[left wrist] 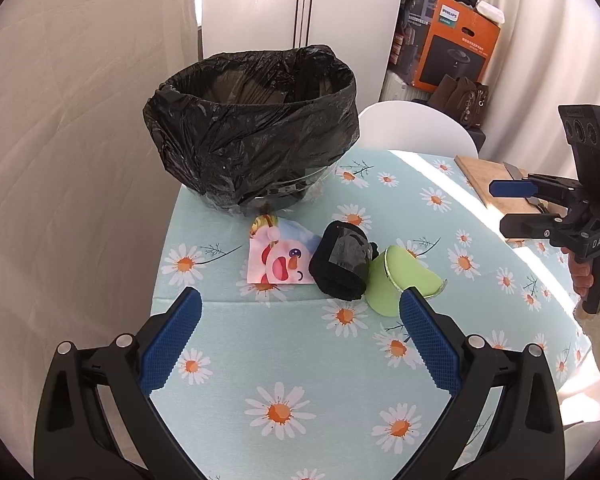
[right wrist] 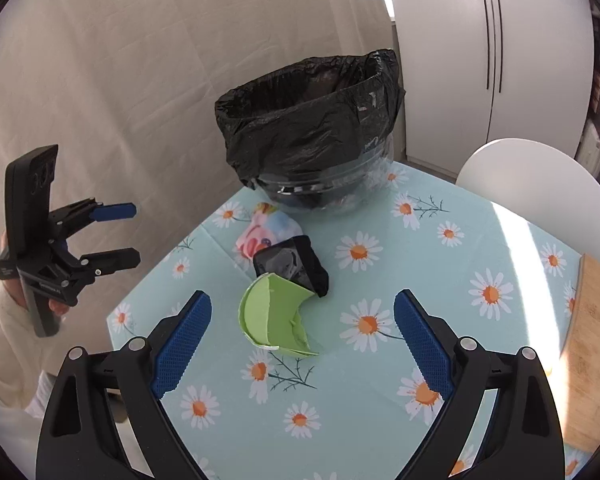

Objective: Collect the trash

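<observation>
Three trash items clustered on daisy tablecloth, just short of bag-lined bin: cartoon wrapper, black bundle, torn green cup. Wrapper, bundle, cup run in touching row, left to right.

Right gripper: jaws spread wide, empty, cup directly ahead between fingers; judged nearer arm. Cup lies tipped on its side.

Left gripper: spread, empty, wrapper and bundle ahead.

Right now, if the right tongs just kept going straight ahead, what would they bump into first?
Most likely the crushed green paper cup, lying on the table between the open right tongs. The black wrapper sits just beyond it, though depth is hard to judge.
</observation>
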The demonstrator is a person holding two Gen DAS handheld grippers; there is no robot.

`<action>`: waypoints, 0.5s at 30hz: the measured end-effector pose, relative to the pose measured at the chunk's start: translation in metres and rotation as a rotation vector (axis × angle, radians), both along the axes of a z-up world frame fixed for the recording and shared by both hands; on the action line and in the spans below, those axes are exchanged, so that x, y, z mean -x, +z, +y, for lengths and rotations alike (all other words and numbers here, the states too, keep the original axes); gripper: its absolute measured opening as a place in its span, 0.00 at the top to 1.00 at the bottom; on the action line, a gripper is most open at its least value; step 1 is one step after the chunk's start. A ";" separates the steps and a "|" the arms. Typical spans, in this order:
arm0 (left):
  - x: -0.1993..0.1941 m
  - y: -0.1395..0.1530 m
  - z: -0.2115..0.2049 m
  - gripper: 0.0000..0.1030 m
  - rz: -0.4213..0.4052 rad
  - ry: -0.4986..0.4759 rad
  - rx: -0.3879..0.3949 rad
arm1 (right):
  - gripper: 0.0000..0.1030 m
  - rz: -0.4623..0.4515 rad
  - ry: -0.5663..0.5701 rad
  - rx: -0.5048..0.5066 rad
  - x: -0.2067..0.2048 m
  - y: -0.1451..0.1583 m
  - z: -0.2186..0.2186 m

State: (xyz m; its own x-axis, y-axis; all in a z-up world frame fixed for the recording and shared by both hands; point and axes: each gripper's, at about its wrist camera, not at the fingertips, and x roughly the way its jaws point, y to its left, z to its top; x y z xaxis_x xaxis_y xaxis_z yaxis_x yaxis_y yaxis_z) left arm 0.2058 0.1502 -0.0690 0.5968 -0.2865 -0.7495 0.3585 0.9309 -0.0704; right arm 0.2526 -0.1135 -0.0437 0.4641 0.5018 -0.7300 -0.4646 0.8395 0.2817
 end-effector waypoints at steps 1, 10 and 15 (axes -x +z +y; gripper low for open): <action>0.004 -0.002 -0.001 0.06 0.002 0.019 0.001 | 0.17 0.010 0.023 -0.008 -0.002 -0.005 0.000; 0.022 -0.015 -0.014 0.06 0.044 0.102 0.000 | 0.32 0.100 0.136 -0.057 -0.015 -0.033 0.006; 0.021 -0.024 -0.020 0.06 0.054 0.106 0.005 | 0.40 0.139 0.106 -0.095 -0.028 -0.042 0.005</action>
State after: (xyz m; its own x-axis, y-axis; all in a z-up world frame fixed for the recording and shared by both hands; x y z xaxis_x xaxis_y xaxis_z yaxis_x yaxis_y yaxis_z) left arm 0.1852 0.1306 -0.0930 0.5824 -0.2280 -0.7802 0.2536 0.9629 -0.0921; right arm 0.2811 -0.1085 -0.0859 0.3032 0.6119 -0.7306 -0.4998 0.7548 0.4248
